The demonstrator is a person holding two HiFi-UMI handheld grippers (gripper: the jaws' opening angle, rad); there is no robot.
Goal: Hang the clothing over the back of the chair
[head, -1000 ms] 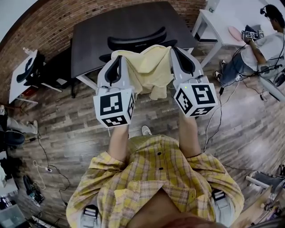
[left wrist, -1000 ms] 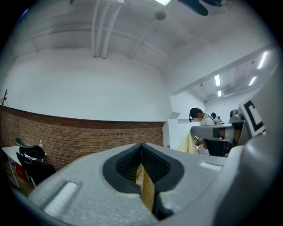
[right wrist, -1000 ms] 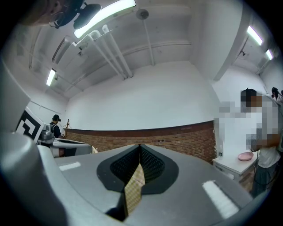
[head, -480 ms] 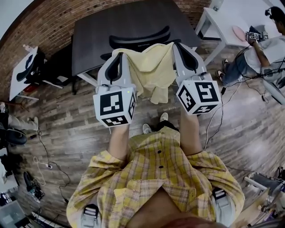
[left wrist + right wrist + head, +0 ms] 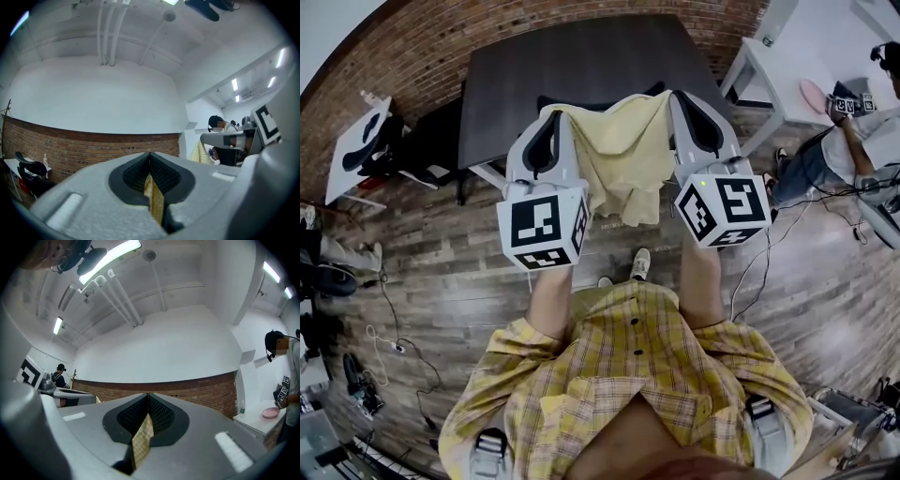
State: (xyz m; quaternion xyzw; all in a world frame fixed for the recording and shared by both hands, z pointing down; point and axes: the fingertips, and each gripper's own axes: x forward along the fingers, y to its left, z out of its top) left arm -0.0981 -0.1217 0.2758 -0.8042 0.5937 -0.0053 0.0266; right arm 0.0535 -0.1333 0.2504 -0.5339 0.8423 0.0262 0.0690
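Two grippers held one pale yellow garment (image 5: 623, 155) spread between them above the floor. The left gripper (image 5: 549, 117) had its fingers (image 5: 93, 187) clenched on one top corner, and the right gripper (image 5: 677, 98) pinched the other. One black chair (image 5: 577, 102) stood just behind the garment, before one dark bench (image 5: 572, 56).

A lab-like workroom: brick wall (image 5: 412, 66), plank floor (image 5: 441, 272), dark table (image 5: 581, 66), trailing cables (image 5: 386, 314), strip light (image 5: 110, 256).
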